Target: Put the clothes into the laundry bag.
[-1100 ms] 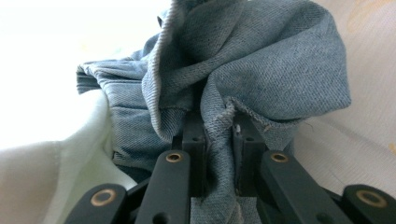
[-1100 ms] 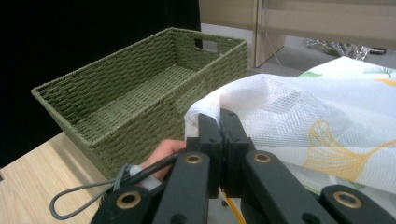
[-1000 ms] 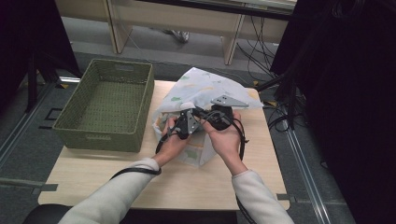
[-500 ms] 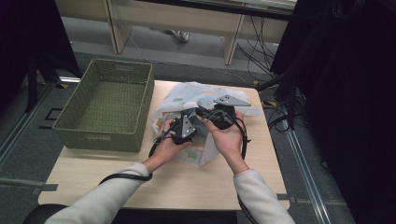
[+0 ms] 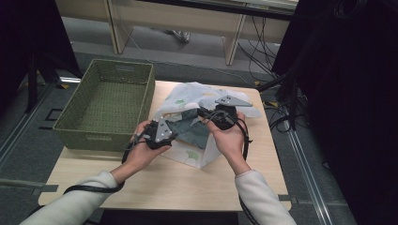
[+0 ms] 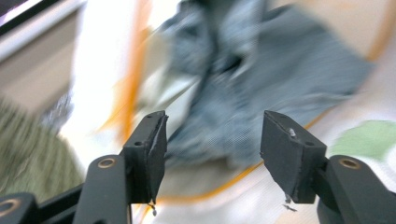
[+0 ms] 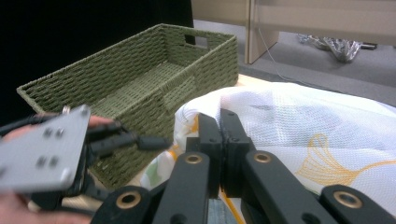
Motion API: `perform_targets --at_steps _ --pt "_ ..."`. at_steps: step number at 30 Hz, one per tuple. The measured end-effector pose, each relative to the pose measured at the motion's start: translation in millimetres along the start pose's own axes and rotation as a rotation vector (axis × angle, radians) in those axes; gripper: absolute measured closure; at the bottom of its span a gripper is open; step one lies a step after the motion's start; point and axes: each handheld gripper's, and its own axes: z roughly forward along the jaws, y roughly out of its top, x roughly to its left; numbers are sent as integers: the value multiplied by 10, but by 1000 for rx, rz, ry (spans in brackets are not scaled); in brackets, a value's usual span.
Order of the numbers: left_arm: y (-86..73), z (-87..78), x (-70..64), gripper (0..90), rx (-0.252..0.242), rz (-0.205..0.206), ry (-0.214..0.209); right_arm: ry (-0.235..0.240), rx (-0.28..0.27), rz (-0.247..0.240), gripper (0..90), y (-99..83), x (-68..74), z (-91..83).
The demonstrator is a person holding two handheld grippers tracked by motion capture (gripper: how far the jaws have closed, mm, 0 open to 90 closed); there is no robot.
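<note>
A white mesh bag [image 5: 187, 93] with orange and green prints lies crumpled on the wooden table [image 5: 164, 187]. A dark grey cloth [image 5: 190, 129] shows in its opening. My right gripper [image 5: 202, 112] is shut on the bag's edge; in the right gripper view the jaws [image 7: 219, 116] pinch the white mesh [image 7: 303, 121]. My left gripper [image 5: 171, 133] sits at the bag's near-left side, open. In the left gripper view, which is blurred by motion, the grey cloth [image 6: 243, 93] lies just beyond the gripper [image 6: 212, 140], with nothing between its fingers.
An olive woven basket [image 5: 80, 136] stands at the table's left, close to the bag, and its inside looks bare [image 7: 140, 79]. Cables and dark equipment lie off the right edge. Bare tabletop runs along the near edge.
The bag has come down from its raised, bunched position and now shows the grey cloth. My left gripper has dropped back to the near left and stands open. The right gripper has barely moved.
</note>
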Motion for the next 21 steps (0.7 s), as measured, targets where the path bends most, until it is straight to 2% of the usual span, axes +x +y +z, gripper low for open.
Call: perform_targets --at_steps 2,4,6,8,10,13,15,16,18,21 --pt "-62 35 43 386 34 -16 -1 1 3 -7 900 -2 8 7" --pt "-69 73 28 384 38 -7 -12 1 5 -10 900 -1 14 7" --pt "-55 126 6 389 39 -46 -32 4 6 -11 900 -1 11 11" --pt "-53 197 -6 412 48 -44 -33 4 8 -8 900 -5 14 14" --pt "-80 270 1 429 66 -83 -40 5 9 -11 900 -7 14 15" --pt "-88 351 -41 442 76 -73 -59 8 8 -7 900 -7 12 14" --pt "-68 408 -84 437 95 -42 -72 9 10 -7 900 -8 11 17" --pt "-65 434 -100 437 92 -47 -73 10 10 -6 900 -10 14 19" --pt "-44 480 -130 438 97 -30 -90 12 14 -5 900 -12 24 22" --pt "2 473 -174 421 67 -24 -130 11 18 -12 900 -18 29 29"
